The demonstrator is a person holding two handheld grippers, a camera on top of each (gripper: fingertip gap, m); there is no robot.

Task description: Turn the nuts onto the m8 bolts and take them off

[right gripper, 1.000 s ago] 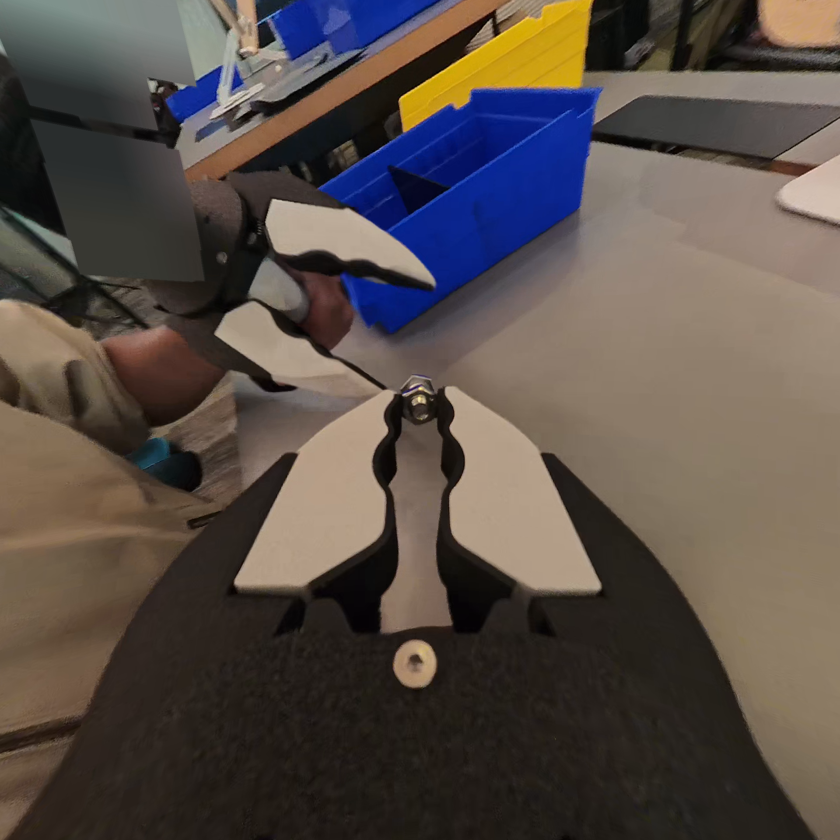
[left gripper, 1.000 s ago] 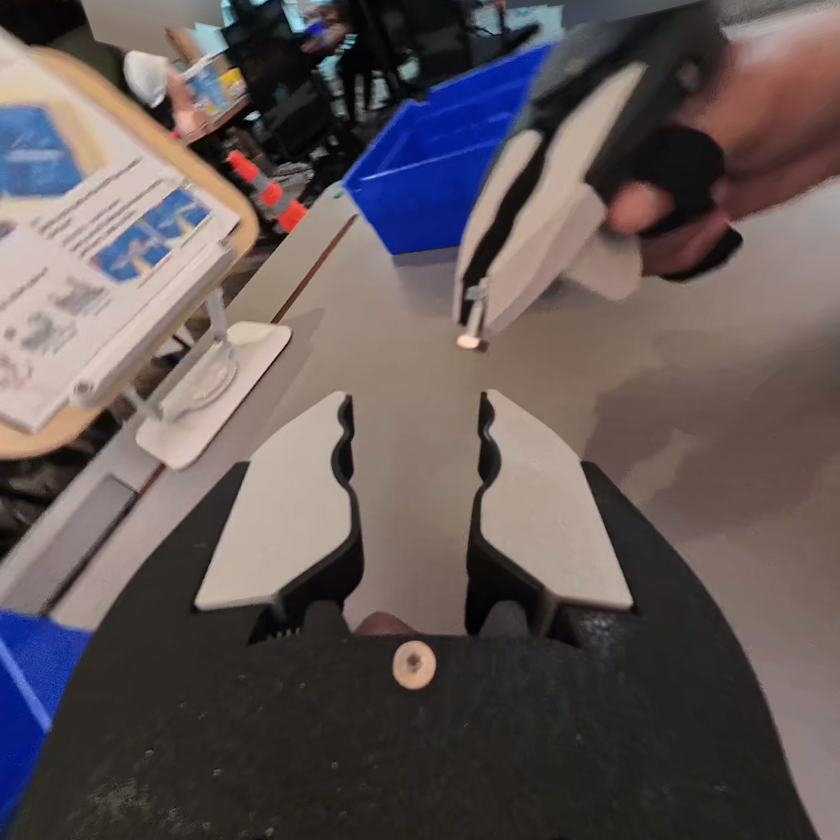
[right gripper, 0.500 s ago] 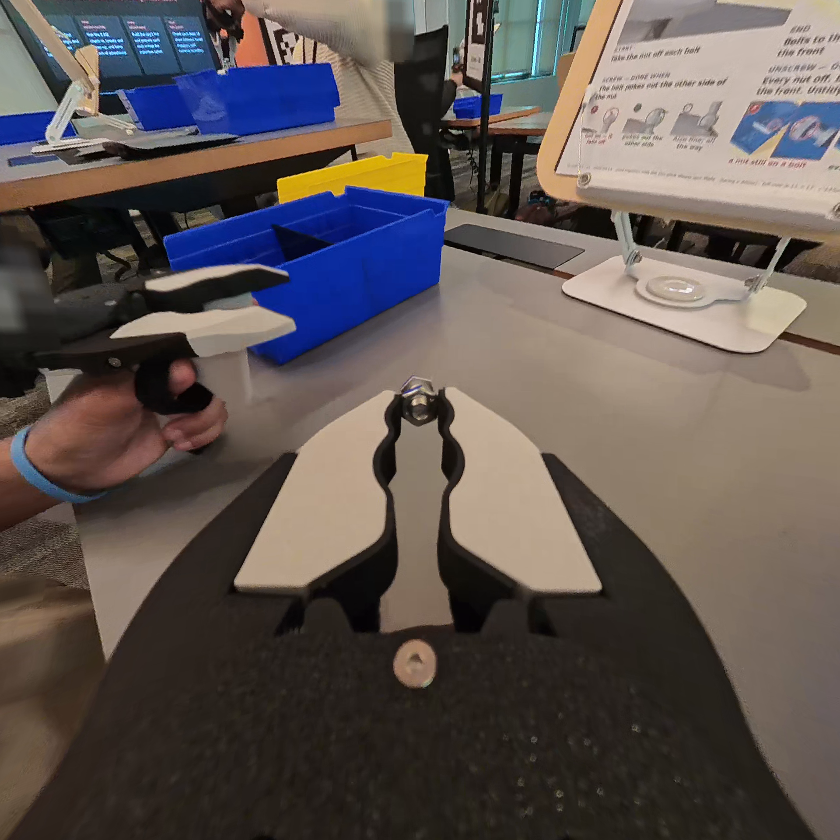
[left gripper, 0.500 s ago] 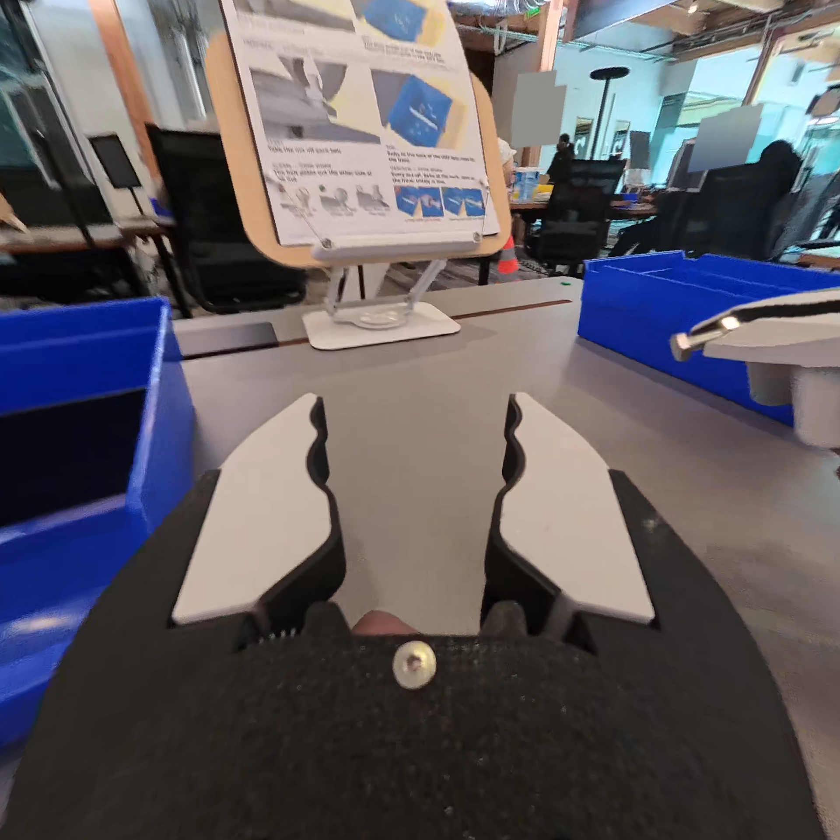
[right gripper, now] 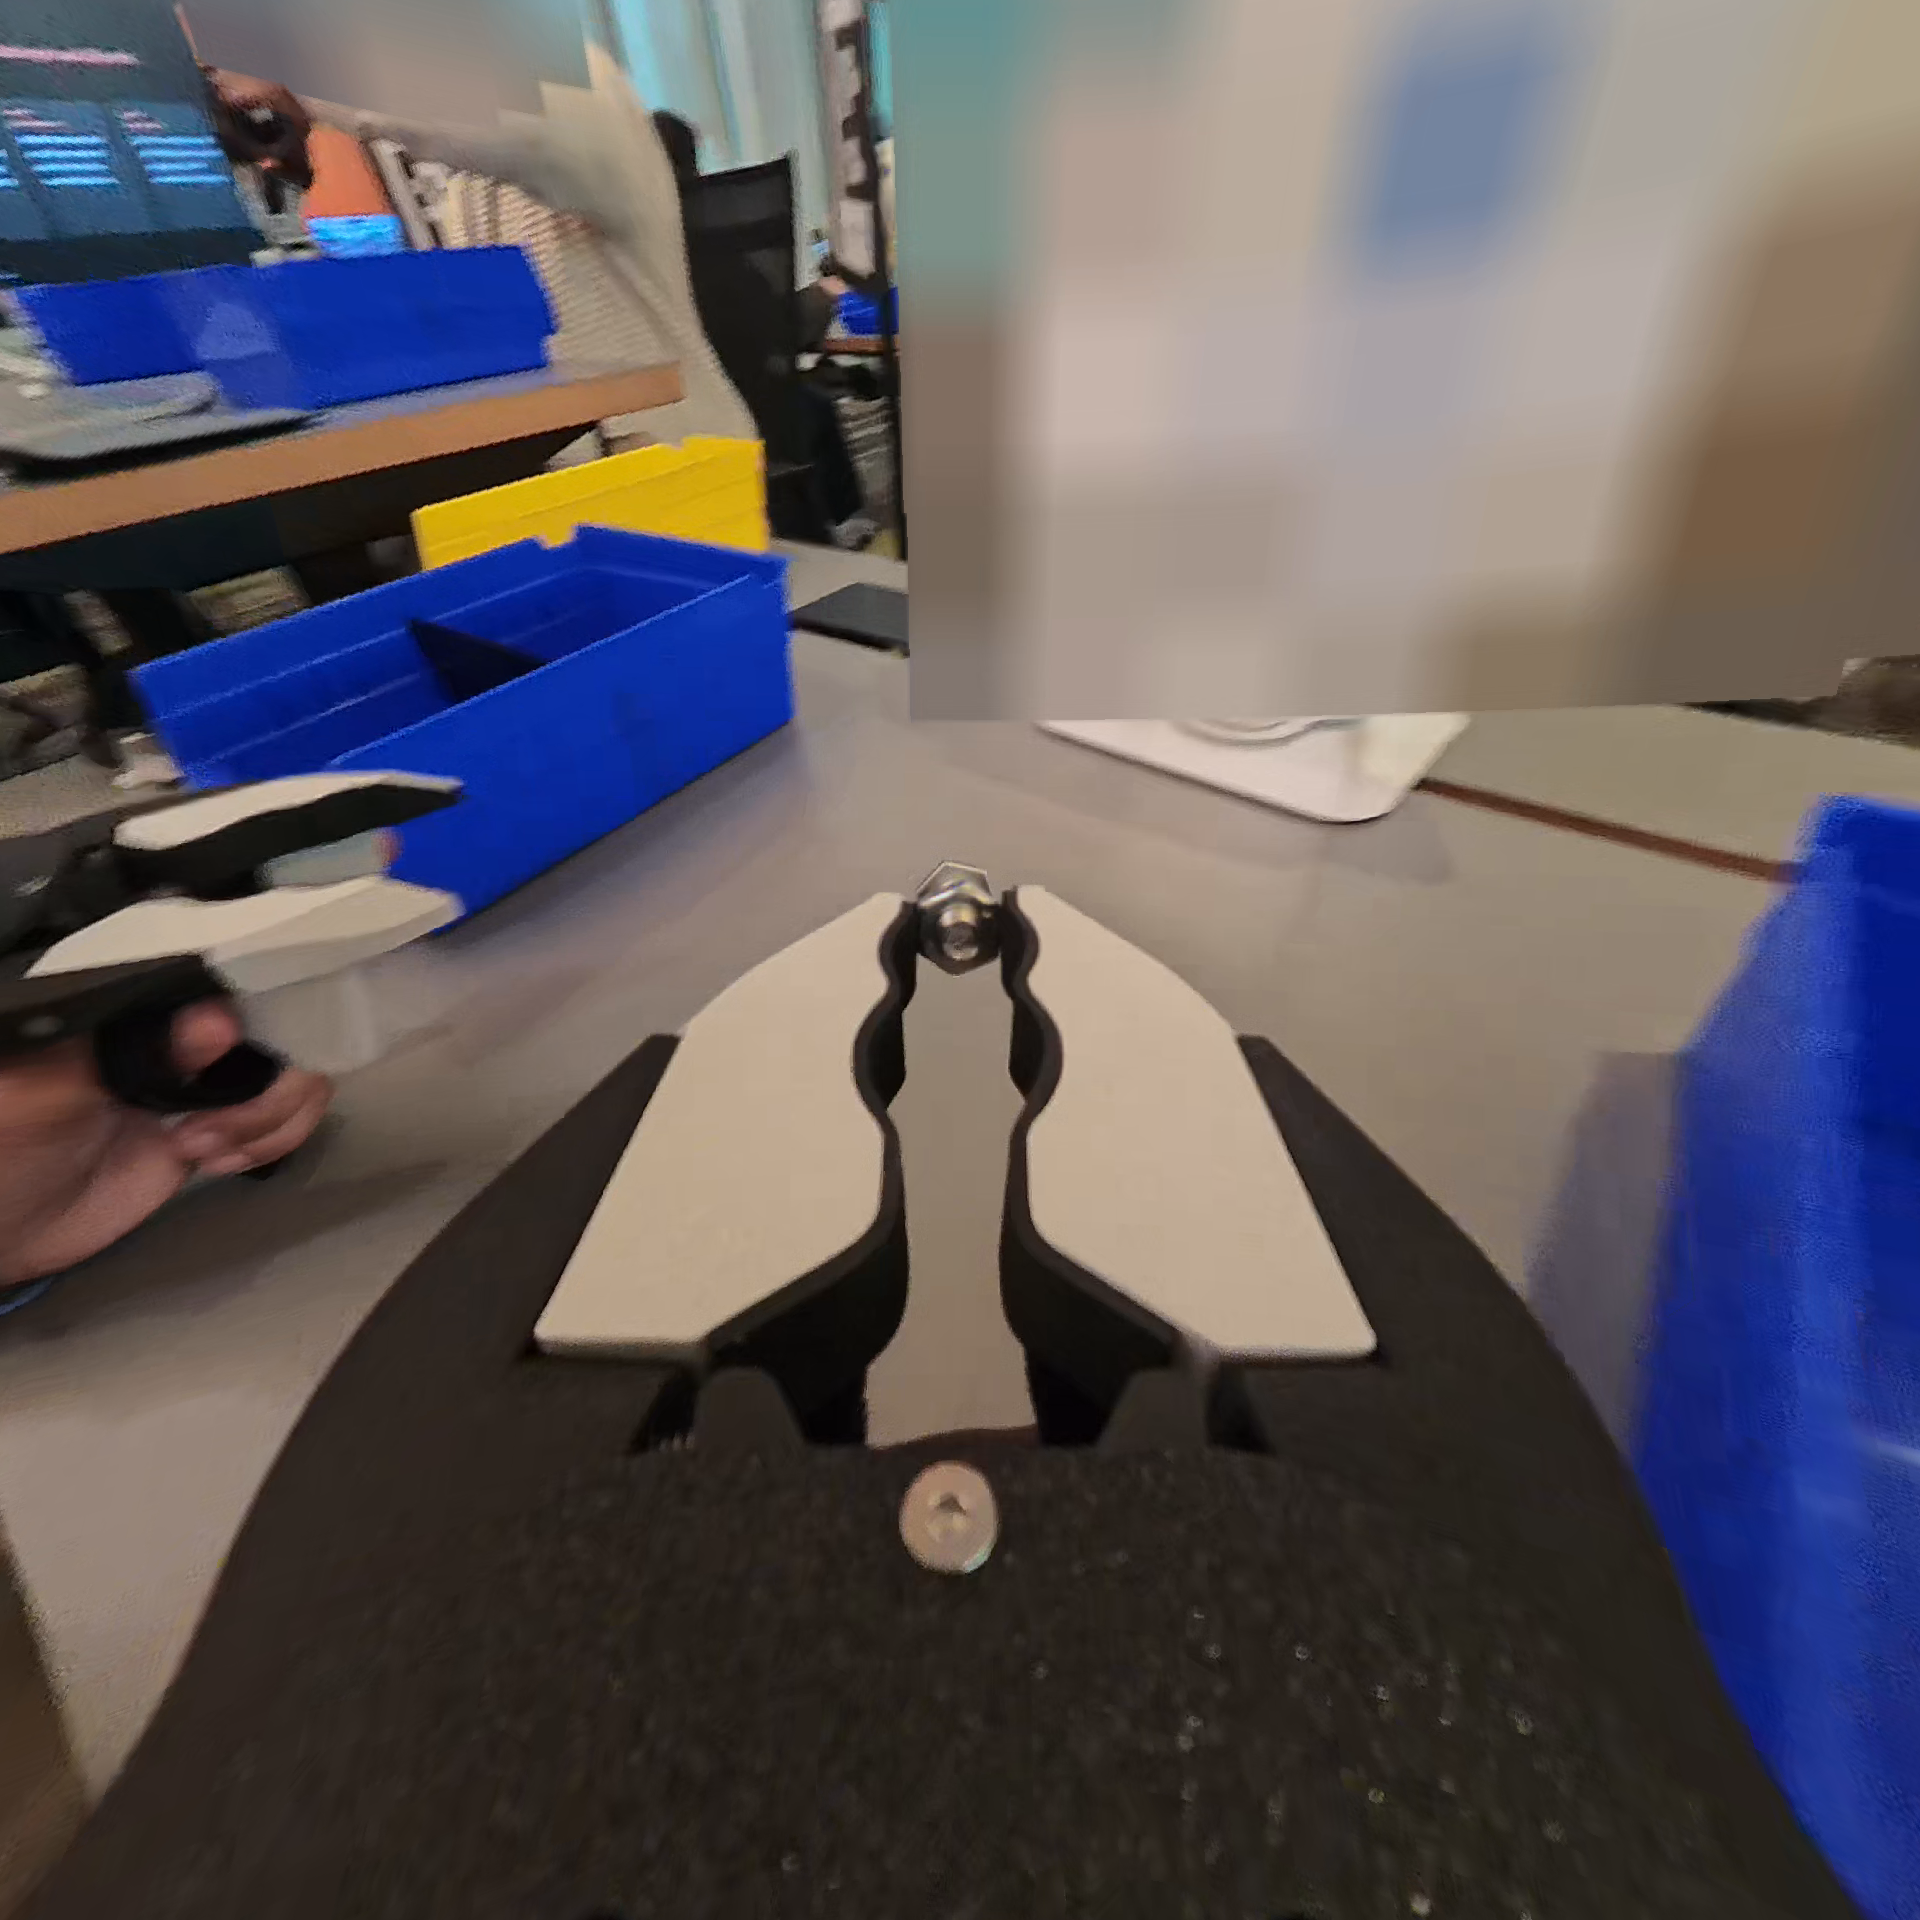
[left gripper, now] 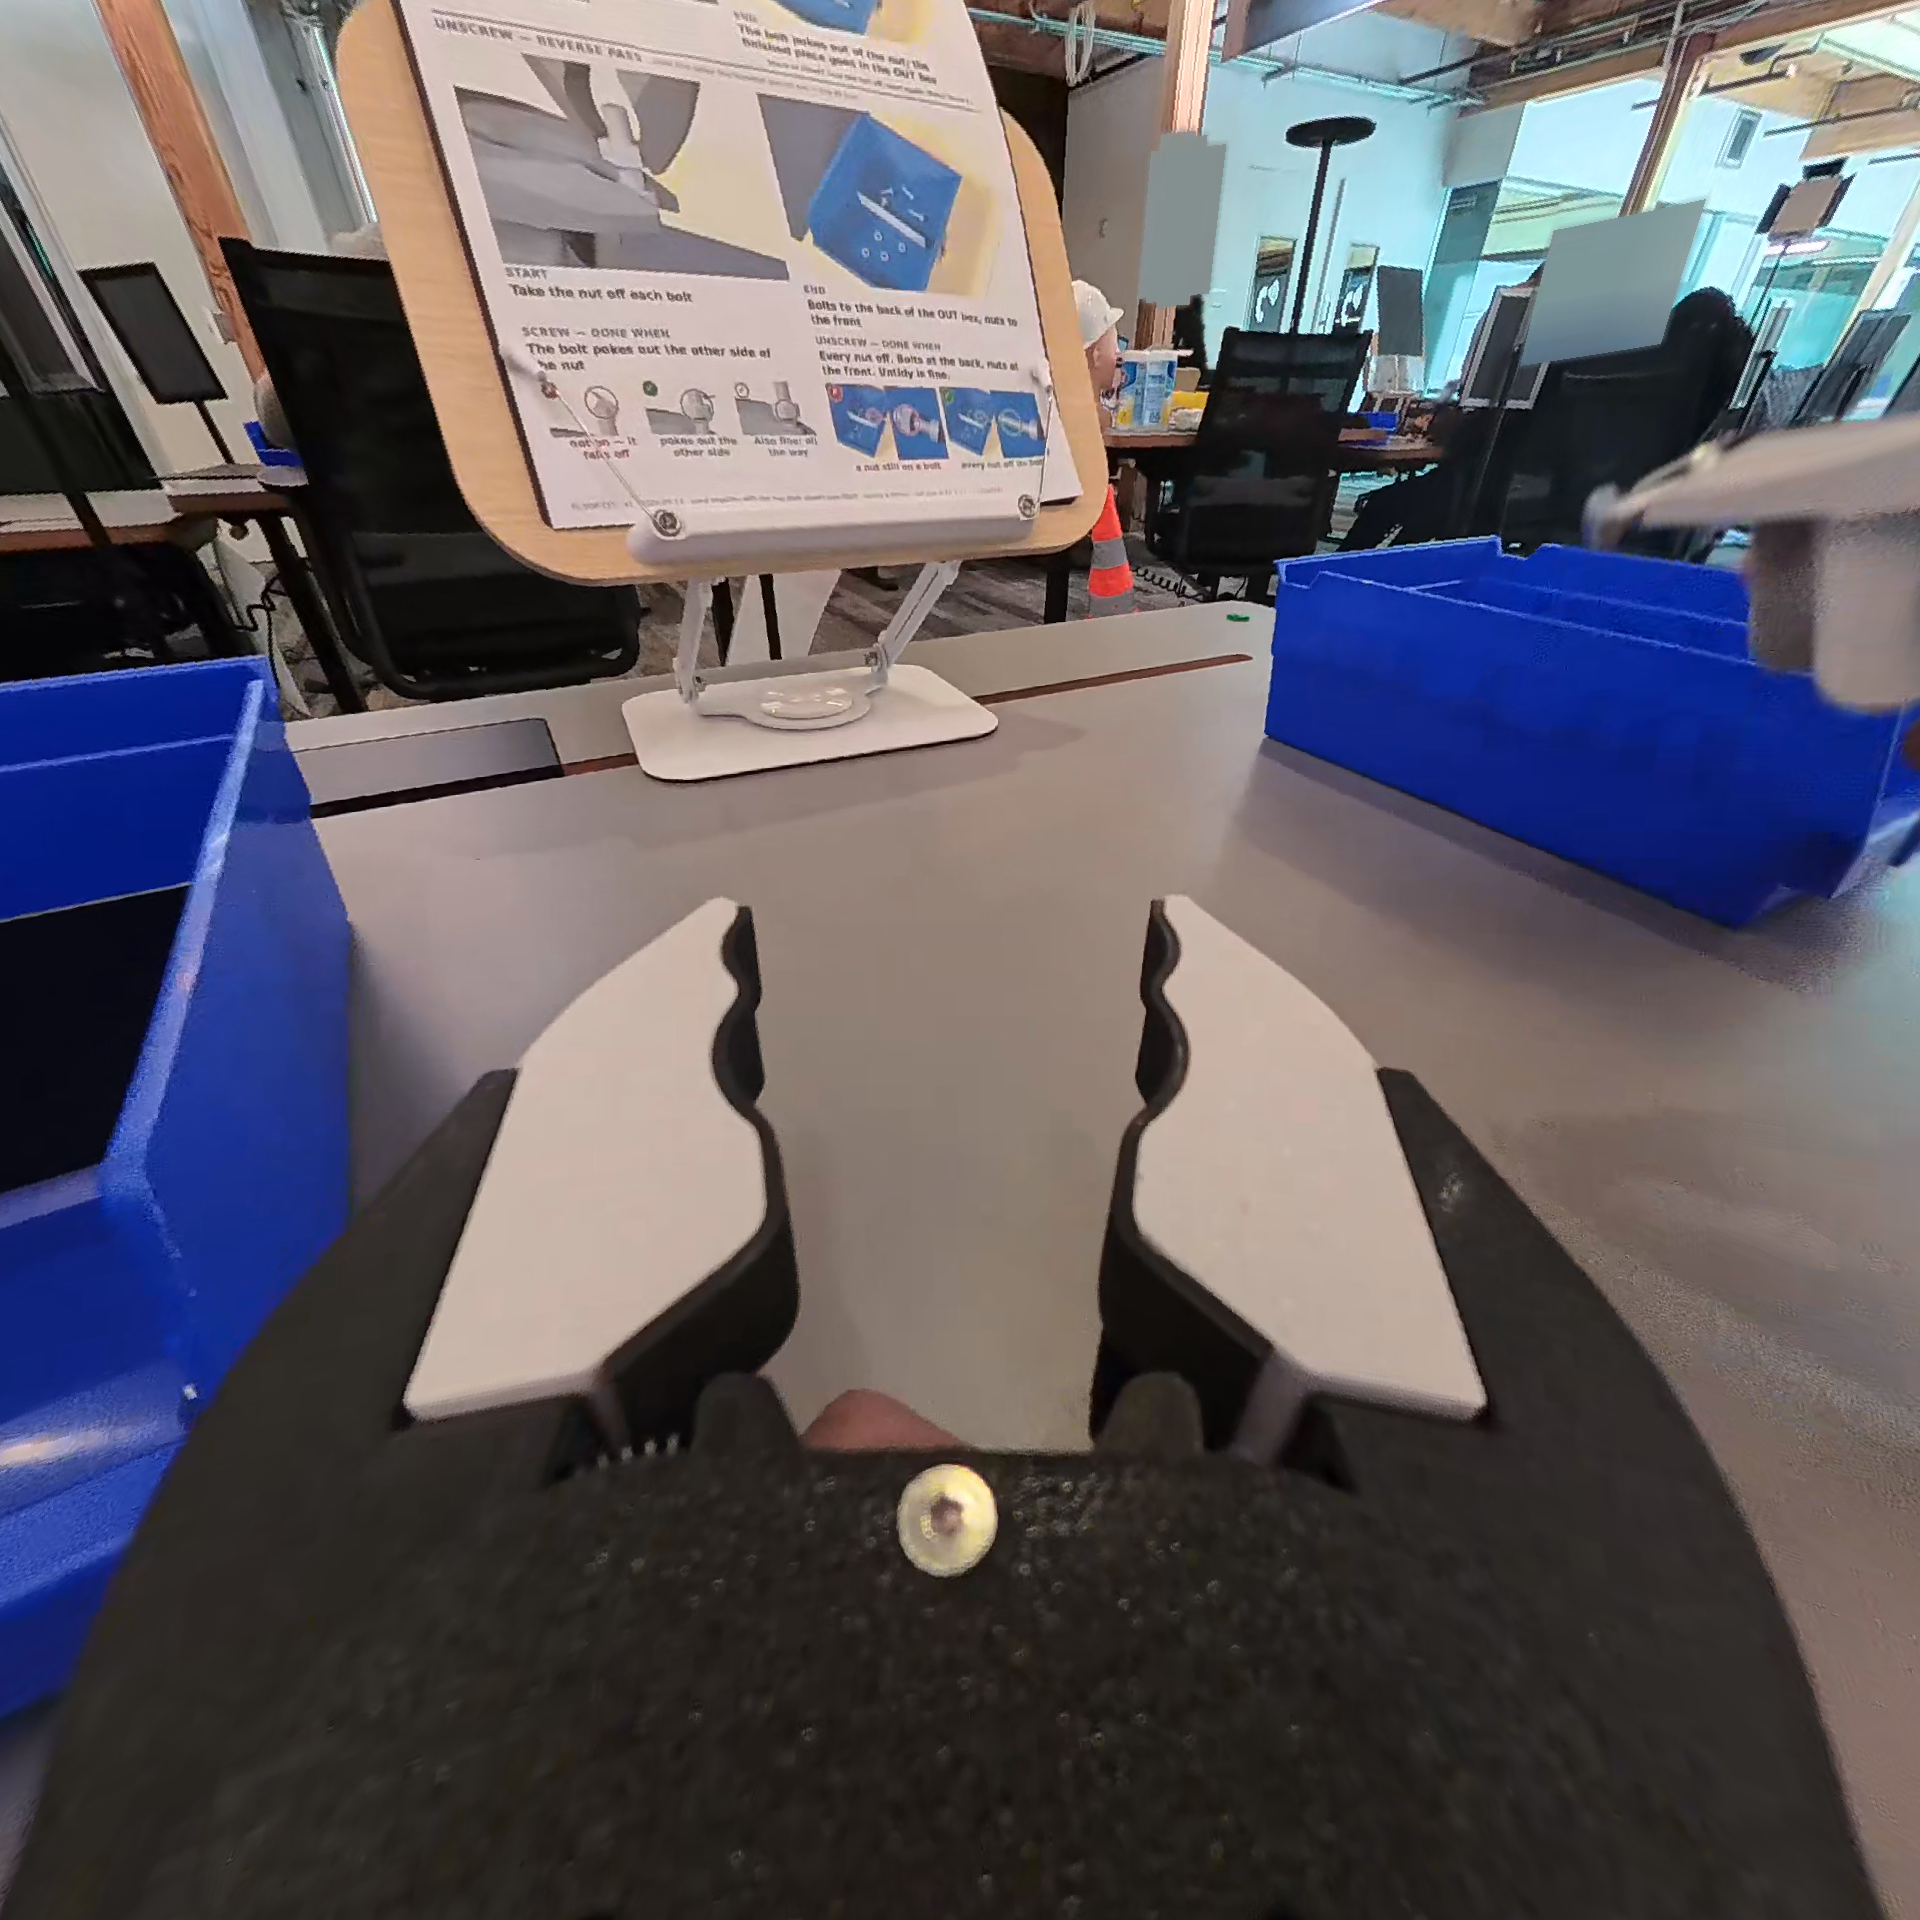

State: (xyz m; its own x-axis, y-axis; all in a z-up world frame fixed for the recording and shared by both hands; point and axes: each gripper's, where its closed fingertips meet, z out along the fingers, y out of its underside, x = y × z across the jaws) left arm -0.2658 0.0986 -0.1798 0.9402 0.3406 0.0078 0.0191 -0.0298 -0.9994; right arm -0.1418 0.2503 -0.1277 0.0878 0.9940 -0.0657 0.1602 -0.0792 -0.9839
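My right gripper (right gripper: 957,896) is shut on a silver bolt with a nut on it (right gripper: 954,930), pinched at the fingertips and held above the grey table (right gripper: 1299,966). It also shows, blurred, at the right edge of the left wrist view (left gripper: 1756,488), with the bolt end (left gripper: 1605,511) sticking out to the left. My left gripper (left gripper: 945,920) is open and empty, low over the table. It also shows in the right wrist view at the left (right gripper: 449,847), held by a hand, jaws apart.
A blue bin with a dark divider (right gripper: 582,717) stands on the left side of the table (left gripper: 156,1091). A second blue bin (left gripper: 1558,748) stands on the right (right gripper: 1808,1195). An instruction board on a white stand (left gripper: 810,717) is at the back. A yellow bin (right gripper: 623,509) lies beyond.
My left gripper has swung away from the right gripper to face the instruction stand, still open. My right gripper has turned to the right with the bolt, bringing the right blue bin into view.
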